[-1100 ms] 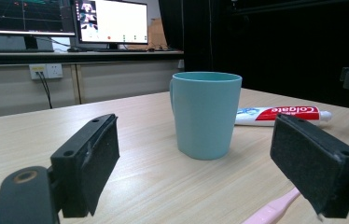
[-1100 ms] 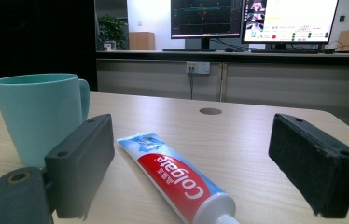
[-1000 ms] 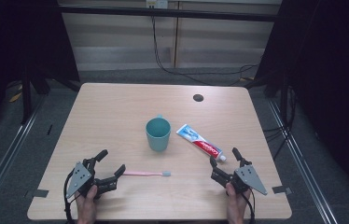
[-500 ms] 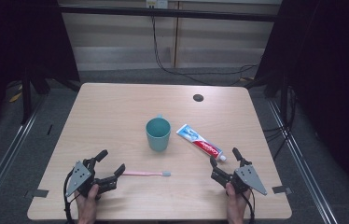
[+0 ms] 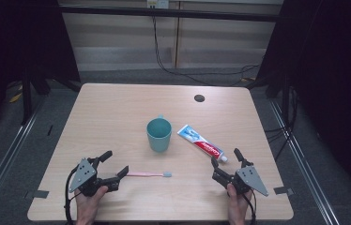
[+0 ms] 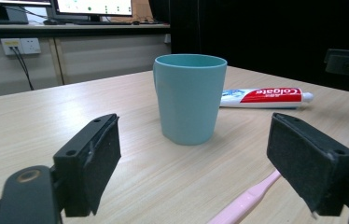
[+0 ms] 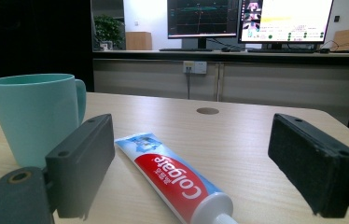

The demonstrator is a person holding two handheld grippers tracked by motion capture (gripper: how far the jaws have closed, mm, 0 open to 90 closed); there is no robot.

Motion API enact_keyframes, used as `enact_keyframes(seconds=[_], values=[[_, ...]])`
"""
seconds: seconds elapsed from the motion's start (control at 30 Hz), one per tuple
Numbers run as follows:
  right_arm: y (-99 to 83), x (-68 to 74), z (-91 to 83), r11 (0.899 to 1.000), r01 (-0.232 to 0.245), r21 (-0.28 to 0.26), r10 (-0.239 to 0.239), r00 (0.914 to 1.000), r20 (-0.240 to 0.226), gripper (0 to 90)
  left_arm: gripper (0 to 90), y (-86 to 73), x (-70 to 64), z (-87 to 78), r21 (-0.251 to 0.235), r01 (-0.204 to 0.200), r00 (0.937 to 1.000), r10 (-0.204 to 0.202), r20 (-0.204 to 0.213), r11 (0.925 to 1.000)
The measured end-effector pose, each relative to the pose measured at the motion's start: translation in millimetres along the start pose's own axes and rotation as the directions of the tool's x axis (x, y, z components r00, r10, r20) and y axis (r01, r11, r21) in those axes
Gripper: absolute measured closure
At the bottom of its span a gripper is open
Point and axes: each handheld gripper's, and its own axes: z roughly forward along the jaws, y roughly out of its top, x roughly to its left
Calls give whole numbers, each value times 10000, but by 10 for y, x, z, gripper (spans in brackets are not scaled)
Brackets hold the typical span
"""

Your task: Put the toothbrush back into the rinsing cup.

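A teal cup [image 5: 159, 133] stands upright at the table's middle; it also appears as the cup [image 6: 189, 103] and the cup [image 7: 33, 116]. A red, white and blue toothpaste tube [image 5: 202, 143] lies right of it, cap toward the front; the tube [image 7: 175, 182] lies between my right jaws' line of sight. A pink toothbrush [image 5: 148, 174] lies flat just right of my left gripper [image 5: 115, 163], its handle [image 6: 245, 200] near the right jaw. My left gripper [image 6: 200, 163] is open and empty. My right gripper [image 5: 226, 162] is open and empty, just in front of the tube's cap.
The wooden table [image 5: 117, 112] has a round cable hole [image 5: 199, 98] at the back right. Beyond the far edge run a wall, cables and a socket [image 7: 195, 67]. Monitors [image 7: 252, 21] stand on a desk behind. Dark curtains flank both sides.
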Motion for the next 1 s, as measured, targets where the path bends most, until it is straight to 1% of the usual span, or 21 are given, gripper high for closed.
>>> enact_keyframes(seconds=[0.07, 0.13, 0.17, 0.2, 0.23, 0.27, 0.3, 0.33, 0.37, 0.43, 0.47, 0.5, 0.57, 0.67, 0.73, 0.77, 0.83, 0.87, 0.9, 0.93, 1.0], values=[[0, 1, -1, 10000, 3, 14, -3, 10000, 41, 139, 177, 42, 1, 8, 190, 116, 9999, -118, 101, 9998], [0, 1, -1, 10000, 3, 13, -3, 10000, 30, 139, 179, 83, 19, 16, 425, -49, 9998, 40, 210, 9991], [0, 1, -1, 10000, 3, 13, -3, 10000, 32, 139, 184, 98, 18, 25, 465, 29, 9997, -40, 243, 9989], [0, 1, -1, 10000, 3, 13, -3, 10000, 32, 139, 189, 113, 27, 26, 549, -90, 9997, 78, 210, 9985], [0, 1, -1, 10000, 3, 13, -3, 10000, 32, 139, 192, 113, 27, 26, 549, -90, 9997, 78, 210, 9985], [0, 1, -1, 10000, 1, 11, -1, 10000, 40, 139, 195, 143, 34, 42, 787, -44, 9996, 23, 268, 9969], [0, 1, -1, 10000, 3, 15, -3, 10000, 42, 139, 200, 164, 44, 48, 978, -163, 9996, 139, 259, 9951], [0, 1, -1, 10000, 3, 16, -3, 10000, 47, 140, 212, 164, 44, 48, 978, -163, 9996, 139, 259, 9951], [0, 1, -1, 10000, 4, 16, -4, 10000, 48, 140, 215, 206, 59, 61, 1141, -104, 9990, 52, 453, 9934], [0, 2, 0, 10000, 0, 3, 0, 10000, 51, 140, 220, 243, 68, 70, 1263, -116, 9995, 77, 313, 9919], [0, 2, 0, 10000, -5, 1, 5, 10000, 63, 140, 220, 259, 79, 72, 1413, -226, 9987, 160, 474, 9897], [0, 2, 0, 10000, -1, 3, 1, 10000, 63, 140, 222, 278, 73, 85, 1529, -209, 9983, 124, 564, 9880], [0, 3, 0, 10000, -4, 5, 4, 10000, 84, 140, 240, 321, 59, 121, 1863, -478, 9967, 348, 728, 9813], [0, 4, 1, 10000, -8, 7, 8, 10000, 92, 140, 251, 367, 37, 174, 2439, -848, 9927, 610, 1037, 9661], [0, 3, 1, 10000, -8, 11, 8, 10000, 97, 140, 258, 378, 36, 203, 2742, -996, 9902, 681, 1220, 9565], [0, 3, 1, 10000, -7, 12, 7, 9999, 100, 140, 267, 378, 32, 223, 2858, -970, 9886, 590, 1388, 9534], [0, 3, 1, 10000, -7, 15, 7, 9999, 106, 140, 283, 374, 34, 240, 3099, -972, 9876, 530, 1481, 9458], [0, 3, 1, 10000, -7, 15, 7, 9999, 106, 140, 285, 374, 34, 240, 3099, -972, 9876, 530, 1481, 9458], [0, 4, 1, 10000, -9, 13, 9, 9999, 111, 140, 289, 365, 42, 252, 3242, -961, 9866, 468, 1564, 9411], [0, 4, 1, 10000, -9, 13, 8, 9999, 114, 140, 296, 359, 39, 262, 3308, -905, 9863, 385, 1605, 9394], [0, 4, 2, 10000, -3, 24, 2, 9999, 121, 140, 314, 361, 49, 285, 3578, -1086, 9824, 452, 1810, 9275]])
